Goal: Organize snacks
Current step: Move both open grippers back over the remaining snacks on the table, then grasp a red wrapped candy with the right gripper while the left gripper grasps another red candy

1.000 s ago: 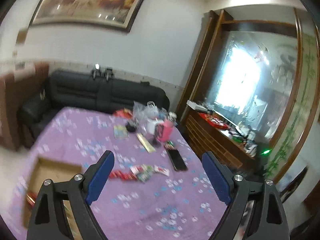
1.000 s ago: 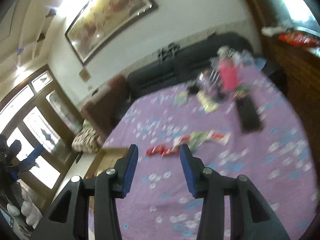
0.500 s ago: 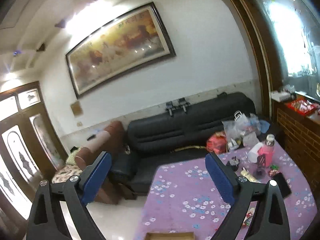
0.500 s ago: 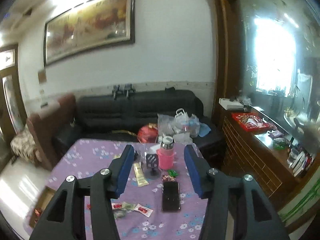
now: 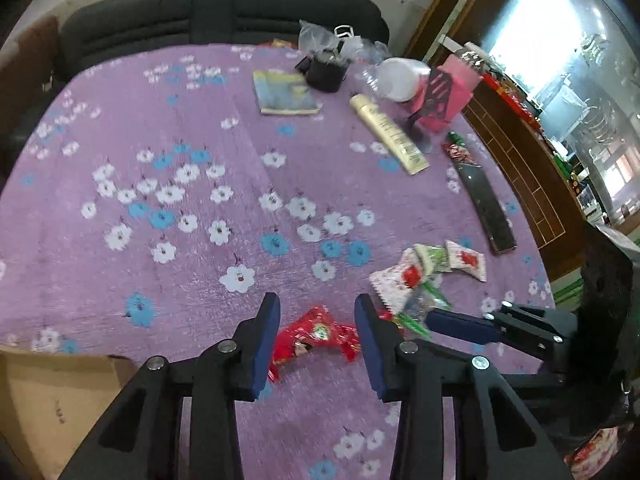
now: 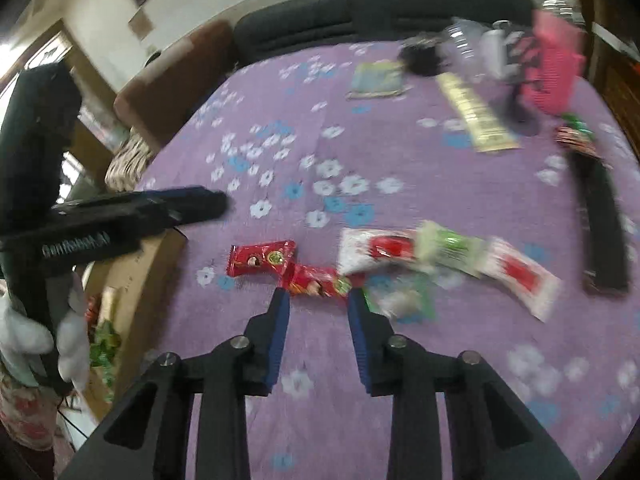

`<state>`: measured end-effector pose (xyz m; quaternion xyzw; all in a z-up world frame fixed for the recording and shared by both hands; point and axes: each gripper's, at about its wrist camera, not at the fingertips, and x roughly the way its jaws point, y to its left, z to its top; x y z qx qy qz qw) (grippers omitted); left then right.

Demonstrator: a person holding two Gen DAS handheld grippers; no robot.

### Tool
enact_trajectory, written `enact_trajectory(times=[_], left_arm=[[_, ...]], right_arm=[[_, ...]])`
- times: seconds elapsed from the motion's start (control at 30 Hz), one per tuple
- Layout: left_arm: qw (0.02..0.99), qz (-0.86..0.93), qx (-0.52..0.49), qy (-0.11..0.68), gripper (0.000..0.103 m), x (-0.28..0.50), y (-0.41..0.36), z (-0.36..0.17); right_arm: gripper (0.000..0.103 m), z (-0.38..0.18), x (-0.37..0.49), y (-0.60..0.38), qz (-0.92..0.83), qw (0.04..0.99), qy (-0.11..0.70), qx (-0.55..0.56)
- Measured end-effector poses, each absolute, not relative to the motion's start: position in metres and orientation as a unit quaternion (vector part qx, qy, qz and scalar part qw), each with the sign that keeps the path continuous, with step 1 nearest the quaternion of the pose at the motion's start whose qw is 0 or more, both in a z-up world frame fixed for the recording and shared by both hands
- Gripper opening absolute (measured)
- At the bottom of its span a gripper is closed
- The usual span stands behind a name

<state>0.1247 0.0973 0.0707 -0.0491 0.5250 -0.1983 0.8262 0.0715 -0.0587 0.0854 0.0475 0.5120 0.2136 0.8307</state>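
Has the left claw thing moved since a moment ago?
Yes. Its camera faced the wall painting and sofa before; now the left gripper has swung down over the purple tablecloth, open around a red snack packet.

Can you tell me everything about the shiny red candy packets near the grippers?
The red snack packets are two crinkly, shiny foil-like wrappers with small round pictures. They lie flat on the purple flowered tablecloth, end to end and touching. The open left gripper and open right gripper point at them; neither holds them. White and green packets lie beside them.
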Motion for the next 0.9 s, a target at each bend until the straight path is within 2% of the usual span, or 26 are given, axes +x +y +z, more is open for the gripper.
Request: enact_trajectory(times=[0.17, 0.33, 0.6, 0.9], left_arm=[[0.808, -0.215, -0.081, 0.543, 0.042, 0.135, 0.104, 0.054], [0.788, -0.214, -0.065, 0.574, 0.042, 0.131, 0.09, 0.027], [0.783, -0.231, 0.005, 0.577, 0.039, 0.081, 0.067, 0.022], [0.806, -0.208, 0.001, 0.554, 0.039, 0.042, 0.078, 0.035]], right_arm=[[0.029, 0.066, 0.1, -0.042, 0.234, 0.82, 0.521, 0.034], [0.029, 0.052, 0.107, -0.04, 0.237, 0.805, 0.543, 0.036], [0.024, 0.043, 0.06, -0.045, 0.247, 0.788, 0.562, 0.039], [0.024, 0.047, 0.002, -0.065, 0.235, 0.812, 0.532, 0.053]])
